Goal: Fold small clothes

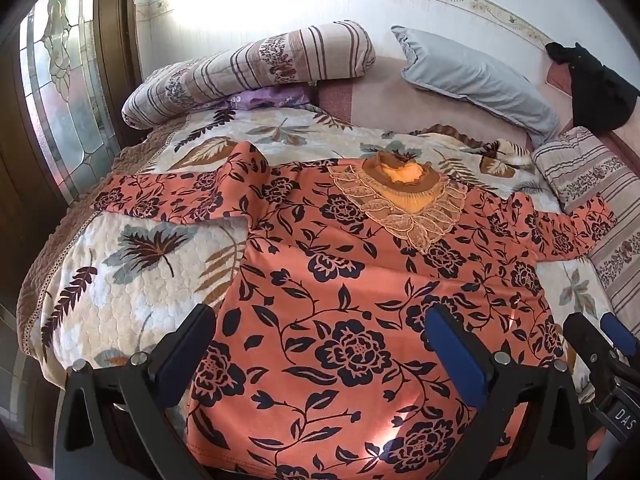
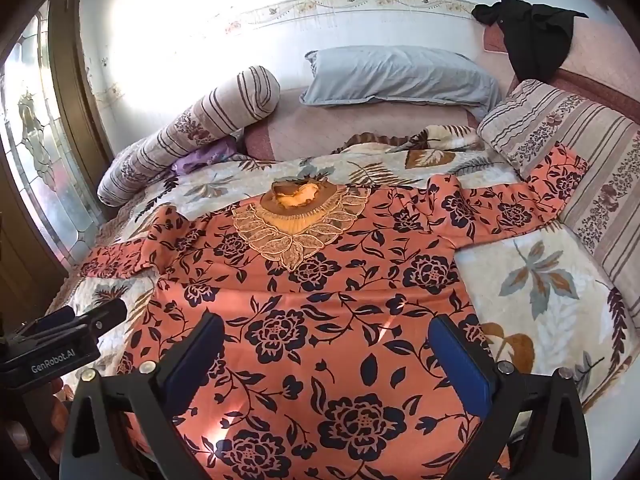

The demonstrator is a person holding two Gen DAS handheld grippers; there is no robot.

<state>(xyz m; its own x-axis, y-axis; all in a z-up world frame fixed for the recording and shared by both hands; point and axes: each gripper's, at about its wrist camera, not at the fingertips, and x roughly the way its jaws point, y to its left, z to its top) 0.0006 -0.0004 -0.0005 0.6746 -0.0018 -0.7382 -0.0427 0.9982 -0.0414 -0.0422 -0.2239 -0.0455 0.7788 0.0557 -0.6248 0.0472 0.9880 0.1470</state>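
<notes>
Blouse (image 1: 340, 280) lies flat, face-up on bed quilt (image 1: 132, 280), sleeves spread. Left tongs (image 1: 320, 344) and right tongs (image 2: 326, 352) hover spread wide, empty, above hem. Best pinch hem corners squarely, lift evenly.

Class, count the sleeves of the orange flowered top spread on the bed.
2: left sleeve stretches toward the window; right sleeve reaches onto the striped cushion. Neither is folded in.
</notes>
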